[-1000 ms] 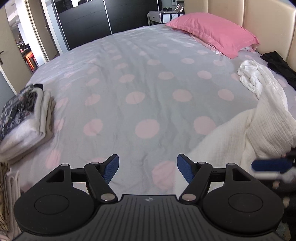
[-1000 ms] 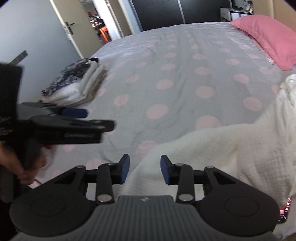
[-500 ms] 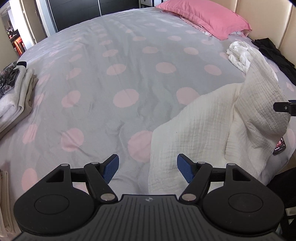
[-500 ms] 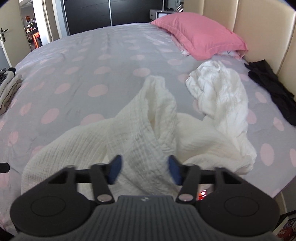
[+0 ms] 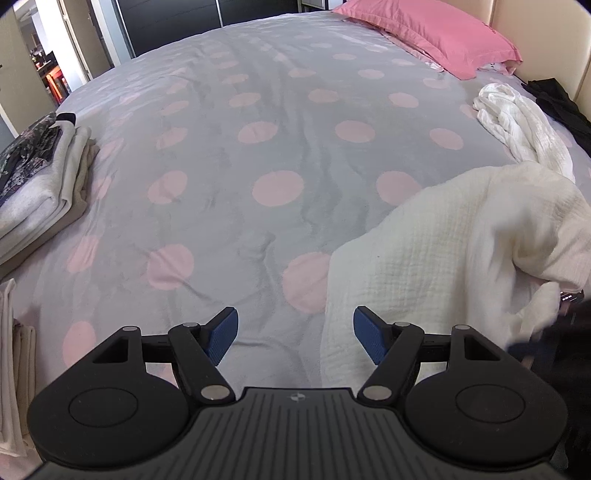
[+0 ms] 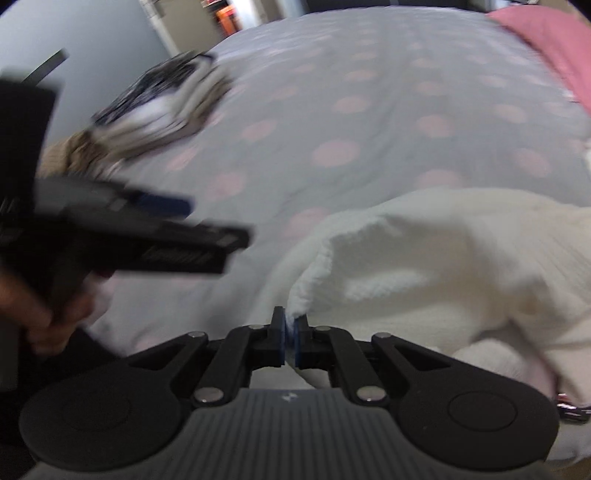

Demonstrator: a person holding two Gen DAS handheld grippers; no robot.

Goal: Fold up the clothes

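Note:
A cream crinkled garment [image 5: 454, 236] lies bunched at the bed's near right edge; it also shows in the right wrist view [image 6: 436, 258]. My left gripper [image 5: 295, 334] is open and empty, low over the grey spotted bedspread [image 5: 258, 147], with the garment's near corner by its right finger. My right gripper [image 6: 291, 334] is shut on a fold of the cream garment's edge. The left gripper appears blurred at the left of the right wrist view [image 6: 162, 206].
A stack of folded clothes [image 5: 40, 184] sits at the bed's left edge. A second white garment [image 5: 517, 125] lies crumpled at the far right beside a black garment [image 5: 557, 107]. A pink pillow [image 5: 428, 33] lies at the headboard.
My right gripper has swung left and closed on the cream garment's edge. The left gripper shifted slightly, staying open. The raised fold of the garment has dropped lower.

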